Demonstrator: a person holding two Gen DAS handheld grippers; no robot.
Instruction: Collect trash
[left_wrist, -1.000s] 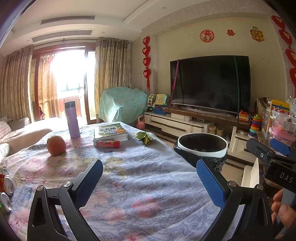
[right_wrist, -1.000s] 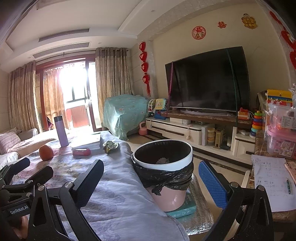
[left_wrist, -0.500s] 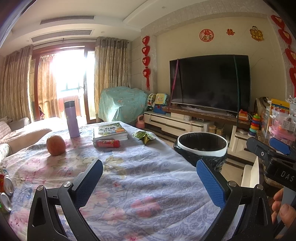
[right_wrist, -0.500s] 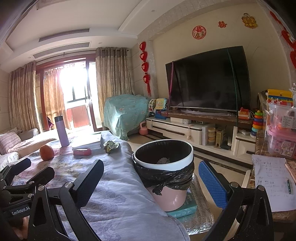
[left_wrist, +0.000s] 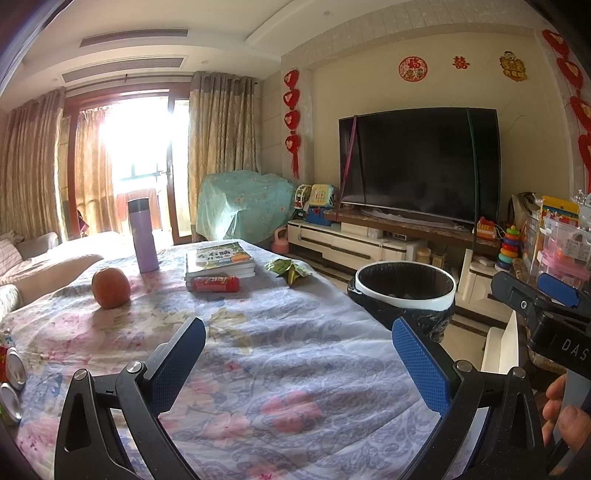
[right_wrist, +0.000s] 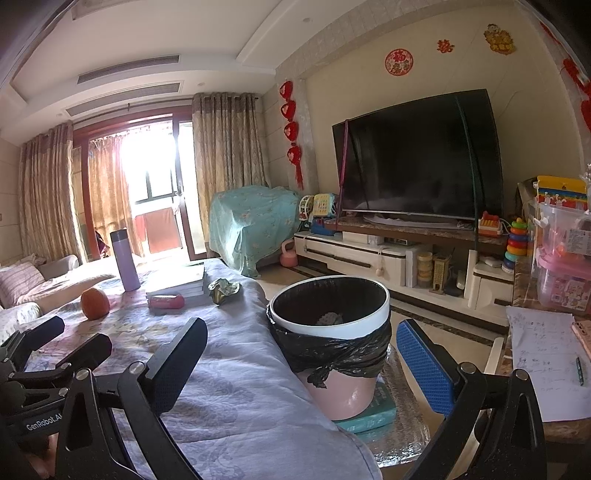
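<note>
Two grippers: both held low over the near end of the flowered bedspread (left_wrist: 295, 362), each with jaws spread wide and nothing between them.
Left gripper (left_wrist: 298, 363): over the cloth, blue pads facing each other across a broad gap.
Right gripper (right_wrist: 301, 363): at the cloth's right edge, just short of the trash bin (right_wrist: 332, 332); its gap frames the bin in the right wrist view.
Hand (left_wrist: 565, 424): fingers wrapped on a grey handle, at the lower right of the left wrist view.
Cans (left_wrist: 13, 380): two silver ends at the far left edge of the cloth, well left of the bin.
Trash bin: pink body, white rim, black liner bunched under the rim; it stands on a teal book (right_wrist: 369, 415) just off the cloth's right edge. A little crumpled trash lies at its bottom.
Orange fruit (left_wrist: 110, 287): on the cloth, well left of the bin.
Red tube (left_wrist: 215, 283): lying on its side, touching the front of the book stack (left_wrist: 219, 260).
Crumpled green wrapper (left_wrist: 290, 268): on the cloth beyond and left of the bin, just right of the book stack, untouched.
Purple flask (left_wrist: 143, 235): upright, behind the fruit.
Television (left_wrist: 421, 166): dark, on the far wall behind the bin.
</note>
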